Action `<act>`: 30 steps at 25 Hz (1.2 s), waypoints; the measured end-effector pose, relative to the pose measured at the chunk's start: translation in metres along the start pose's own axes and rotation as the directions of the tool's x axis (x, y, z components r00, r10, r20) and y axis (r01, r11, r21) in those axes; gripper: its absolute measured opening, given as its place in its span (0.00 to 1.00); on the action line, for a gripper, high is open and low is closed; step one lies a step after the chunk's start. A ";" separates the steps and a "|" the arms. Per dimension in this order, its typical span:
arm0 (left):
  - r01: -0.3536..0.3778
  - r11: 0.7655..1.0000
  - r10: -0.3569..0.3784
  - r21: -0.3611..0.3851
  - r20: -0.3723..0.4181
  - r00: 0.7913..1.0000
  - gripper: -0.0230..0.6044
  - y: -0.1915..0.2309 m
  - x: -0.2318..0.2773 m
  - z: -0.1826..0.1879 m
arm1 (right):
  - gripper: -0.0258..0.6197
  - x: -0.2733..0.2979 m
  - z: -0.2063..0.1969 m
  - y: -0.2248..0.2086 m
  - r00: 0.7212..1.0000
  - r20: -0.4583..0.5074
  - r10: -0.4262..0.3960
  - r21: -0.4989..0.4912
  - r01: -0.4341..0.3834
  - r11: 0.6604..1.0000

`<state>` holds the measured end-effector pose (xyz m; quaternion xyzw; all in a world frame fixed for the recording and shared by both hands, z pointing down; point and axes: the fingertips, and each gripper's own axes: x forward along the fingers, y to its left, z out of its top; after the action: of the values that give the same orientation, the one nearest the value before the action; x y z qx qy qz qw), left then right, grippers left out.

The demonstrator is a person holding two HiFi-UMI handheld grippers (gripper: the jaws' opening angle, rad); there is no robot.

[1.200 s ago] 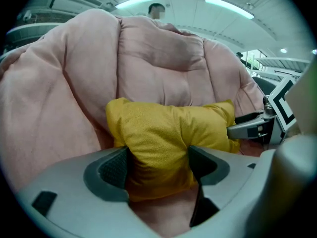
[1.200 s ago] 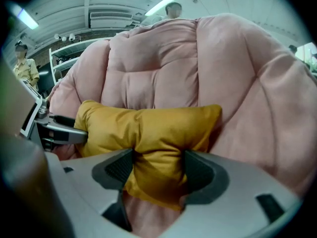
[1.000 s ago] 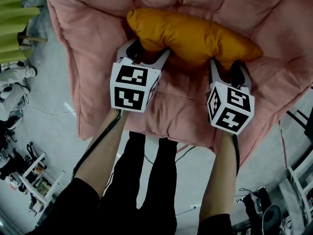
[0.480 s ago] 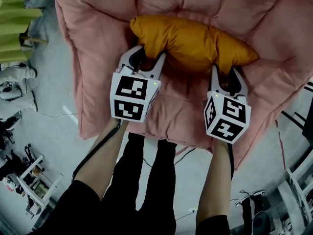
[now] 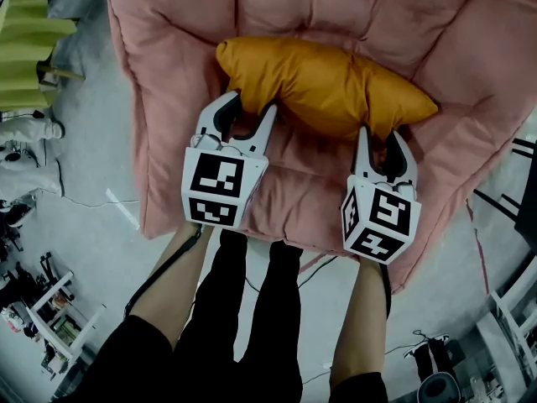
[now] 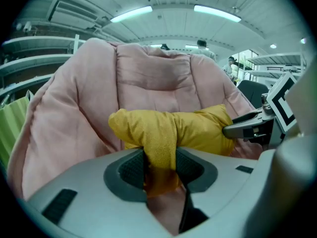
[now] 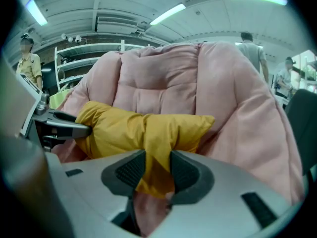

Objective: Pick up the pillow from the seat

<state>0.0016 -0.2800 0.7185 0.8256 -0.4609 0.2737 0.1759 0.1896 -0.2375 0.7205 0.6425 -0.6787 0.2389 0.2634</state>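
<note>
An orange-yellow pillow [image 5: 327,82] lies across the pink padded seat [image 5: 168,74]. My left gripper [image 5: 250,105] pinches a fold of the pillow's left near edge; in the left gripper view its pads squeeze the yellow fabric [image 6: 161,148]. My right gripper [image 5: 378,137] is at the pillow's right near edge, and its jaws are closing on a fold of the pillow [image 7: 156,148] that its pads press from both sides. Each gripper shows at the edge of the other's view, as the right gripper [image 6: 252,128] and the left gripper [image 7: 59,120].
The seat's thick pink back and sides rise around the pillow. A green folded object [image 5: 29,49] stands left of the seat on the grey floor. Shelves and standing people are far behind. The person's legs are below the seat's front edge.
Both grippers' jaws have narrowed from wide apart onto folds of the pillow's near edge. The grippers have drawn slightly back toward the person, and the pillow sits a little nearer.
</note>
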 end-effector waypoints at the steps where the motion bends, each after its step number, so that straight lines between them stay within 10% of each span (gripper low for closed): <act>1: -0.001 1.000 0.001 0.003 0.007 1.000 0.31 0.001 -0.003 0.003 | 0.31 -0.003 0.003 0.001 1.000 0.007 -0.002 0.000 0.002 1.000; 30: -0.025 0.999 0.020 0.025 0.187 0.982 0.31 0.010 -0.127 0.109 | 0.30 -0.126 0.111 0.029 0.981 0.187 -0.045 -0.019 0.050 0.999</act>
<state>-0.0295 -0.2604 0.5548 0.8447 -0.4809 0.2035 0.1174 0.1599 -0.2151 0.5541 0.6749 -0.6876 0.1634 0.2120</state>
